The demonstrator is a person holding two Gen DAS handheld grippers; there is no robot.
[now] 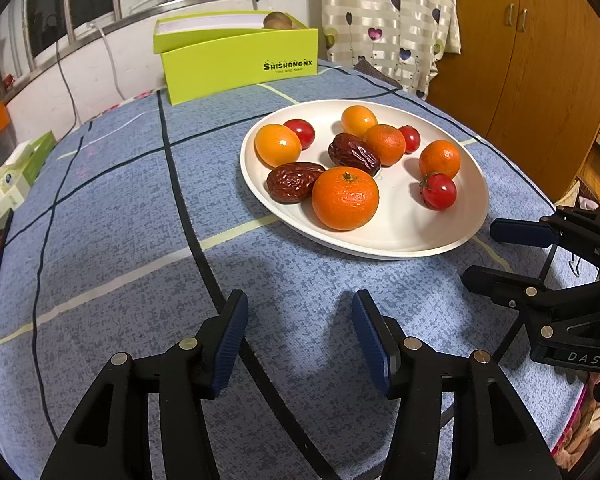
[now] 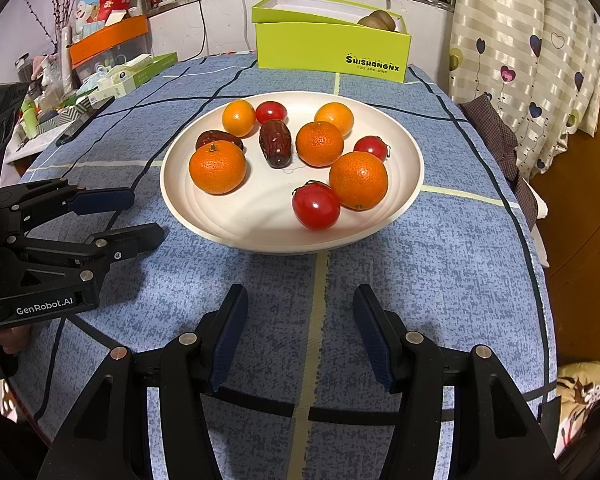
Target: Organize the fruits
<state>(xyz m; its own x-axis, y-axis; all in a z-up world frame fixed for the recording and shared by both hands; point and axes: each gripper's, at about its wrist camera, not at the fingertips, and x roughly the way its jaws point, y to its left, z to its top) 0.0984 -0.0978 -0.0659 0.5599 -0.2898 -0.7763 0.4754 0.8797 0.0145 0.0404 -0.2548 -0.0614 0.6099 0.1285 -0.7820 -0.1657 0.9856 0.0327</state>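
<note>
A white plate (image 1: 400, 236) (image 2: 228, 224) on the blue checked tablecloth holds several oranges (image 1: 345, 198) (image 2: 217, 167), three cherry tomatoes (image 1: 439, 191) (image 2: 316, 205) and two red dates (image 1: 294, 182) (image 2: 275, 143). A lime-green box (image 1: 236, 60) (image 2: 328, 50) stands behind the plate with kiwis (image 1: 278, 20) (image 2: 378, 21) inside. My left gripper (image 1: 298, 320) (image 2: 140, 216) is open and empty, above the cloth left of the plate. My right gripper (image 2: 300, 316) (image 1: 480, 252) is open and empty, in front of the plate.
Small boxes (image 1: 12, 176) (image 2: 132, 72) and clutter lie at the table's left edge, with a dark phone (image 2: 86, 120) near them. A curtain (image 2: 532, 52) and a wooden cabinet (image 1: 520, 60) stand to the right. The table edge drops off on the right.
</note>
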